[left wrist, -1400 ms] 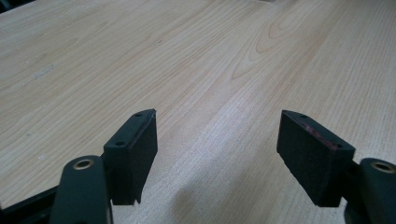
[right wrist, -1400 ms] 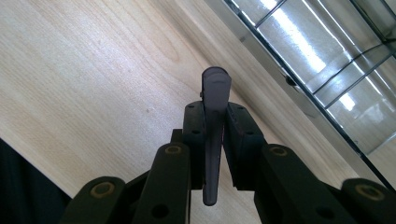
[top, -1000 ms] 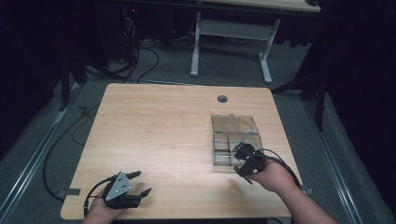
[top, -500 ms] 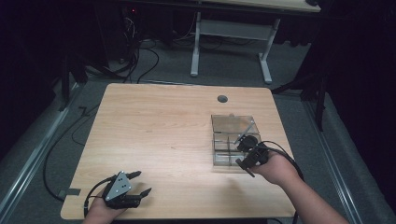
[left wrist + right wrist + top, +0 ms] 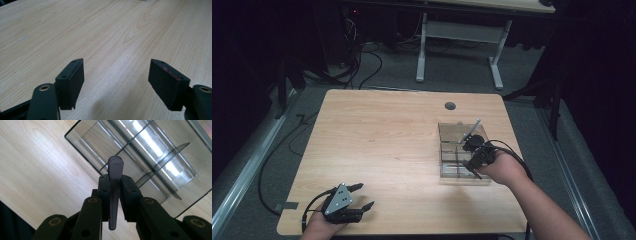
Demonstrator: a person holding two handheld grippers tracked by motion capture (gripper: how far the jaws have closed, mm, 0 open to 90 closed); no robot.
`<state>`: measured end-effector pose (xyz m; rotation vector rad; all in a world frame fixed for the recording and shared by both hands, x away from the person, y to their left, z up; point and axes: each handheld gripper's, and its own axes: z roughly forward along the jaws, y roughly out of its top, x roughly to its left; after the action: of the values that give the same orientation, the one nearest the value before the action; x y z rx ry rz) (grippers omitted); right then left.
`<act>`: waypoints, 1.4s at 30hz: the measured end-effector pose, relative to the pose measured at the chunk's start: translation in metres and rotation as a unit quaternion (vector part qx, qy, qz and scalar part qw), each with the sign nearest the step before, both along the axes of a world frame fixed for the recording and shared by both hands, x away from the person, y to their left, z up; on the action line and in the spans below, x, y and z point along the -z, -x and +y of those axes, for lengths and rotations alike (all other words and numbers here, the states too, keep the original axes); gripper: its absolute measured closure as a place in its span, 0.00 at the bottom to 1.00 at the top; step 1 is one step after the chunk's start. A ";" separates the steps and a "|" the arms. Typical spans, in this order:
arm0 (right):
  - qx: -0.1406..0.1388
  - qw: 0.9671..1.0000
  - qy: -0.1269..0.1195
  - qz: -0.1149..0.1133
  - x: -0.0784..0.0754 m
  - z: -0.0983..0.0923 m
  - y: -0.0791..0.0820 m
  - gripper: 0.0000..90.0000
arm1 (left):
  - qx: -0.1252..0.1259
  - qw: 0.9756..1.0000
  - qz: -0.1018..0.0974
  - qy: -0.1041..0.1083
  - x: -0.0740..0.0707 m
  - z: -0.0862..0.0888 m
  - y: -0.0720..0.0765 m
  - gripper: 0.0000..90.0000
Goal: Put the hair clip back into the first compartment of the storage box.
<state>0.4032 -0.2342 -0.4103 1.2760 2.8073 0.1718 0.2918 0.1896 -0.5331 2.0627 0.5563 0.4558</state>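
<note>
- High view, left: the left gripper (image 5: 357, 196) lies low at the near corner of the wooden table (image 5: 382, 145), jaws spread with nothing between them; the left gripper view shows bare wood beyond its pads (image 5: 72, 82).
- High view, right: the right gripper (image 5: 468, 146) hangs above the clear divided organiser tray (image 5: 447, 170), which stands well to the right of the idle gripper.
- Right gripper view: the jaws are pressed on a slim grey utensil handle (image 5: 113, 192), held edge-on; its rounded end projects just past the fingertips (image 5: 103, 182) toward the tray (image 5: 82, 142).
- In the high view the same grey utensil (image 5: 471, 131) sticks up and away from the right gripper, over the tray's far half.
- Progress, as judged: the utensil is gripped and carried above the tray; lowering it into a compartment and releasing remain.
- Contents: the compartments below and ahead of the right gripper look empty, though glare on the plastic leaves this uncertain.
</note>
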 end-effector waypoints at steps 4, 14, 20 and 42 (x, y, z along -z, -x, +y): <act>-0.003 1.000 0.000 -0.001 0.001 0.004 -0.008 0.88 | 0.001 1.000 0.000 0.000 0.000 0.000 0.000 0.33; -0.009 1.000 0.000 0.002 0.006 0.017 -0.029 0.88 | 0.001 1.000 0.000 0.000 0.000 0.000 0.000 0.33; -0.012 1.000 -0.001 0.002 0.011 0.026 -0.042 0.88 | 0.002 1.000 0.000 -0.001 0.000 0.000 0.000 0.33; -0.019 1.000 -0.003 0.001 0.031 0.039 -0.082 0.88 | 0.002 1.000 0.000 0.000 0.000 0.000 0.000 0.32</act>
<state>0.4849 -0.1956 -0.4415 1.2264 2.8357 0.1792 0.2917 0.1897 -0.5331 2.0636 0.5510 0.4537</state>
